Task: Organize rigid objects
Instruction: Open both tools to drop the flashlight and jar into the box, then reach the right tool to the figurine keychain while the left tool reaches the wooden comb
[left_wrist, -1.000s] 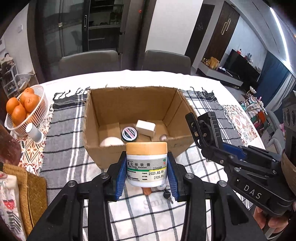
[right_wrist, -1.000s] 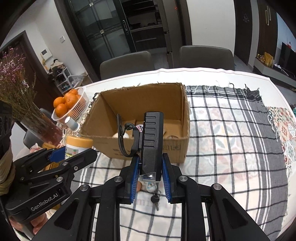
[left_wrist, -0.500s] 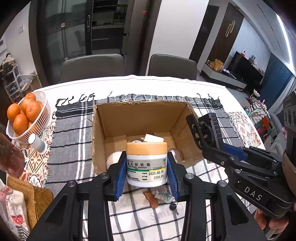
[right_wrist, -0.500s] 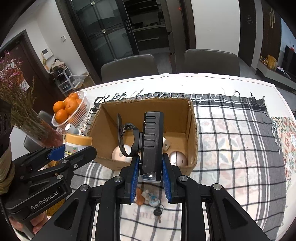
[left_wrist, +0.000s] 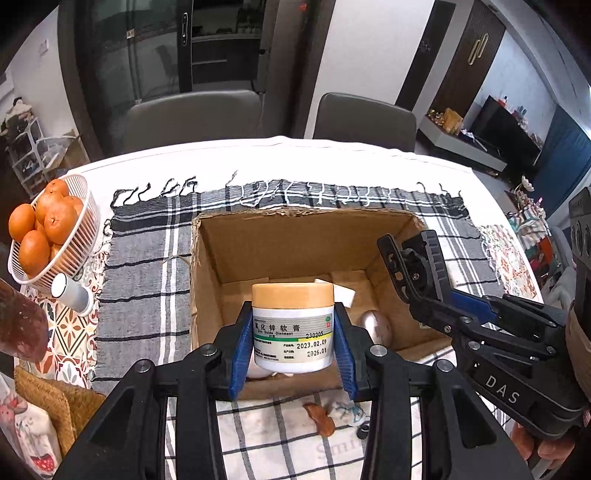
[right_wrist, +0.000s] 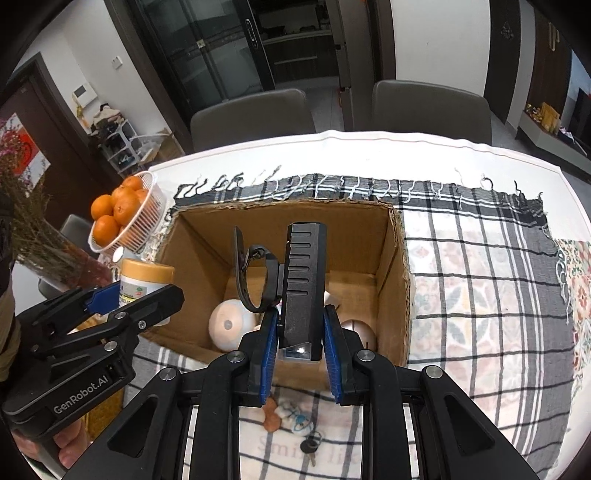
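My left gripper is shut on a white ointment jar with a tan lid, held over the near wall of an open cardboard box. My right gripper is shut on a black bike light with a strap, held above the box. Inside the box lie a white round object, a bronze round object and a white block. The jar also shows in the right wrist view, and the right gripper in the left wrist view.
A white basket of oranges stands at the left, a small white bottle beside it. A keychain with key and a brown piece lie on the checked cloth in front of the box. Dried flowers in a vase stand far left.
Both grippers have risen and moved forward, holding their objects; the box interior now shows from higher up, and the jar and light now hang over the box.
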